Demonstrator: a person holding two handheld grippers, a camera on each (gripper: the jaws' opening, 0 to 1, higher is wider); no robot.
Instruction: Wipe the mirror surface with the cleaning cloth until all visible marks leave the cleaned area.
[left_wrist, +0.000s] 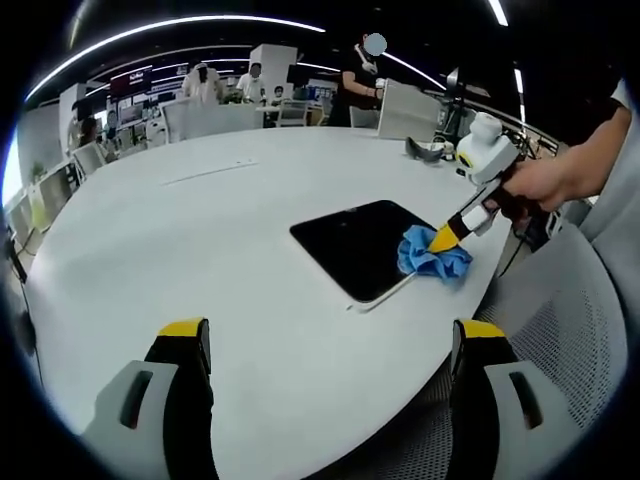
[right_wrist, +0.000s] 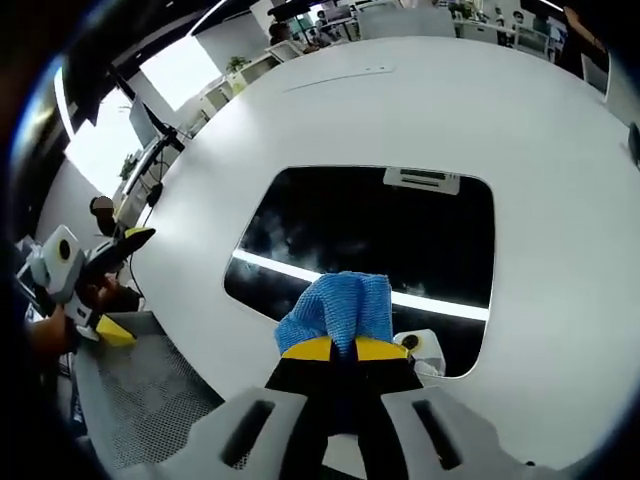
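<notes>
Yellow-tipped right fingers (right_wrist: 345, 349) pinch the blue cloth (right_wrist: 340, 308) tight at the mirror's (right_wrist: 400, 240) near edge; the glass lies ahead of them, lengthwise across the bench (right_wrist: 520, 120). Left gripper (left_wrist: 330, 345) hangs wide open, empty, well off.

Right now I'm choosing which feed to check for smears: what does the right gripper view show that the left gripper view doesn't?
Right gripper view alone: the mirror face from close up, with hazy smudges at its left and a reflected light strip across it.
Left gripper view alone: people and furniture beyond the white table, the left gripper hanging open.
Both: mirror, table, and the blue cloth pinched in the right gripper at the mirror's edge.
</notes>
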